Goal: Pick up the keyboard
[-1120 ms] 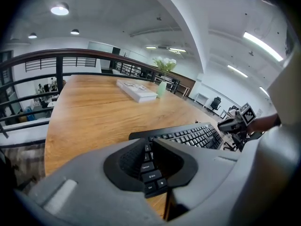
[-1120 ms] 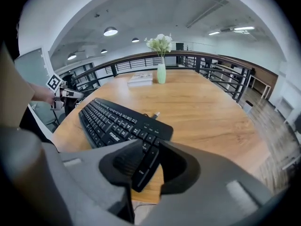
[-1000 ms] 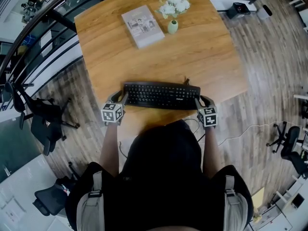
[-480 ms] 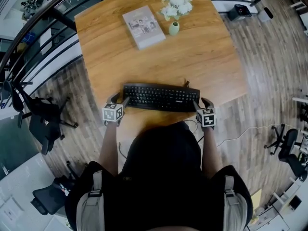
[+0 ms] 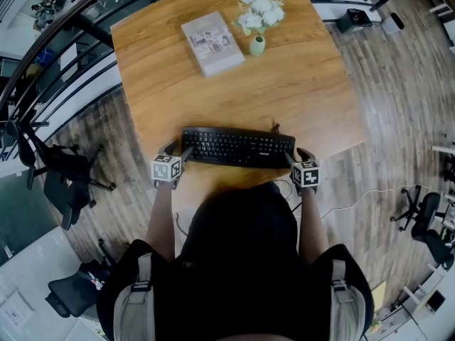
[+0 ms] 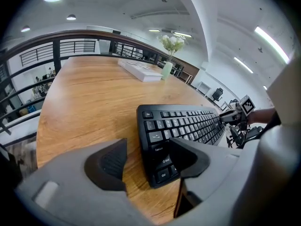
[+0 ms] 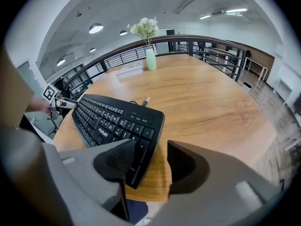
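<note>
Head view, keyboard (image 5: 237,148), book (image 5: 212,41) and vase (image 5: 257,45) beyond, left gripper (image 5: 179,150) and right gripper (image 5: 295,155) opening, its ends between jaws

The head view looks steeply down from above the person (image 5: 238,261) onto the table (image 5: 284,98). Each gripper view sits low and close at one end of the keyboard (image 6: 188,126), looking along it. All three share the keyboard and flower vase (image 5: 257,45)

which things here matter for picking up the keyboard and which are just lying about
For the job:
keyboard
left gripper, right gripper: fingers opening, one keyboard end between each pair

Lying about:
book
vase of white flowers
office chair
</note>
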Demonstrator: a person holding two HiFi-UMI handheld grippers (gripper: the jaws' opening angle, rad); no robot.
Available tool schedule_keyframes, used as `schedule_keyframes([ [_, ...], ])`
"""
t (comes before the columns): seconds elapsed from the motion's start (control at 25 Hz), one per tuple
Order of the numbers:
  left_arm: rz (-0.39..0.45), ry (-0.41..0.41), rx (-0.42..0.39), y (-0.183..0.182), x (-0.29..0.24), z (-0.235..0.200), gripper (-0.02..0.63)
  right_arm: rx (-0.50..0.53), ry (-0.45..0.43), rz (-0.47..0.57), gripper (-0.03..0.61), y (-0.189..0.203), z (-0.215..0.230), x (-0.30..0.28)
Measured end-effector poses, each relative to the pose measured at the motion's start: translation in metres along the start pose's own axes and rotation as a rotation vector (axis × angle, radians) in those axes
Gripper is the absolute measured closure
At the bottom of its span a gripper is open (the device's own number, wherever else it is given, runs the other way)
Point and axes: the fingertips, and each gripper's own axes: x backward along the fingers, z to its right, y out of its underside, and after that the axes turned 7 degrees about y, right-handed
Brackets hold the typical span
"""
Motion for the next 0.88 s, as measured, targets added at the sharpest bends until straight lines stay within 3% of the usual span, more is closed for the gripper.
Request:
schedule_keyframes([
  [0.12, 0.002, 0.006, 0.01, 0.0, -0.001, -0.001, 0.348, -0.043, -0.021, -0.014, 0.341, 0.0, 0.002, -0.001],
  [0.48, 0.041, 0.078, 0.123, 0.005, -0.005, -0.006, 0.348, -0.213, -0.13, -0.016, 0.359, 0.001, -0.002, 0.002],
  [0.64, 0.044, 0.124, 0.131, 0.003, -0.004, -0.002, 0.35, -0.217, -0.182, -0.015, 0.364, 0.001, -0.004, 0.001],
  [0.76, 0.031, 0.207, 0.146, 0.004, -0.008, 0.011, 0.338, -0.192, -0.233, -0.046, 0.358, 0.005, -0.019, -0.002],
  [0.88, 0.04, 0.194, 0.147, 0.005, -0.01, 0.015, 0.339, -0.197, -0.216, -0.038, 0.362, 0.006, -0.021, -0.001],
])
